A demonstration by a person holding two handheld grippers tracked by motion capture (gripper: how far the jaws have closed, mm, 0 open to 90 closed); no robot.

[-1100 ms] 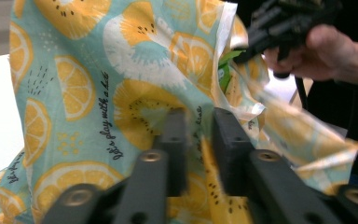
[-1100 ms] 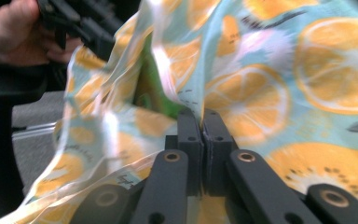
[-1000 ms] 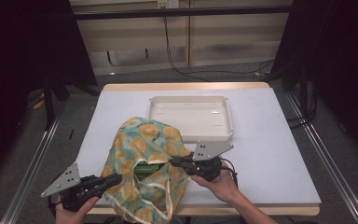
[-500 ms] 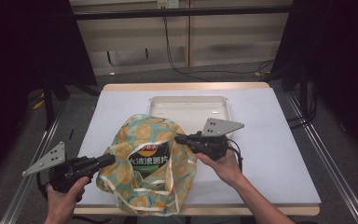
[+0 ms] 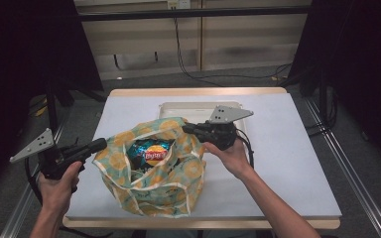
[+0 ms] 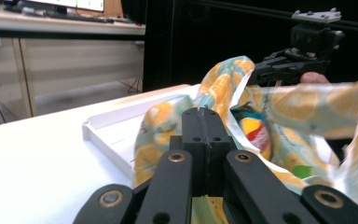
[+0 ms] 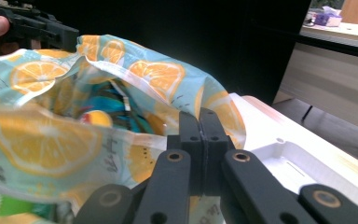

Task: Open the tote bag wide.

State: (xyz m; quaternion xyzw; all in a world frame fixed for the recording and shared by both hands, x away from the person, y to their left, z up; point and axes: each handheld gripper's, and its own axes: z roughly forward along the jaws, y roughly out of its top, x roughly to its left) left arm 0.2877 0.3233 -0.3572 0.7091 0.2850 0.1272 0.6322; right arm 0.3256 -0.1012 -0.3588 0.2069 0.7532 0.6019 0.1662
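Bag [image 5: 154,178]: soft orange-print fabric | left gripper [image 5: 101,145], right gripper [image 5: 186,128]: each clamped on its rim

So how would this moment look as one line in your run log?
left claw: shut on bag rim | right claw: shut on opposite rim | bag mouth: held open | inside: chip packet | tray: behind bag
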